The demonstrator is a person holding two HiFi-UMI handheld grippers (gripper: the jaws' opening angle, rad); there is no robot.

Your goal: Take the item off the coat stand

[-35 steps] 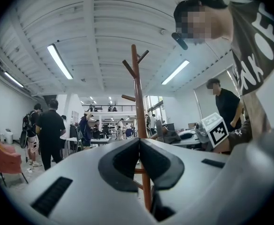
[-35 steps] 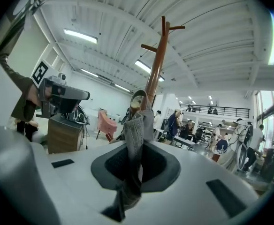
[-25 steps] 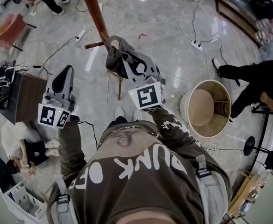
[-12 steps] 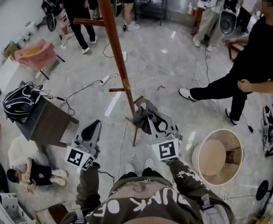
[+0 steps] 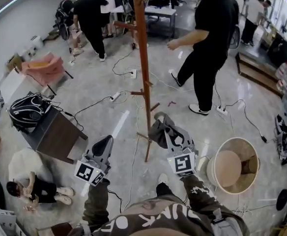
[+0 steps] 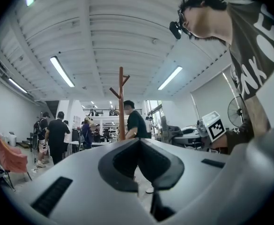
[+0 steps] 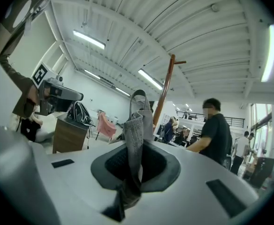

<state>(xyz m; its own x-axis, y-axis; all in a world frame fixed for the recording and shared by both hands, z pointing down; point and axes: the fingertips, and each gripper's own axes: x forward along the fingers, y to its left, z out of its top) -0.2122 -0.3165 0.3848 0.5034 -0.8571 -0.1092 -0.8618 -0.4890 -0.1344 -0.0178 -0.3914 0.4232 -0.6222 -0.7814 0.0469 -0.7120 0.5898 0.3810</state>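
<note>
The right gripper pinched the gray cloth item, seemingly clear of the coat stand (beside its base). That 1 grip needed holding firm; the left gripper was closed, empty.

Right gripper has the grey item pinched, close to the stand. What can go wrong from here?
1. The right gripper pinches only a narrow fold of the grey fabric item; it may slip out.
2. The item hangs close to the coat stand and its low pegs; it might snag.
3. Cables lie across the floor around the stand: trip hazard.
</note>
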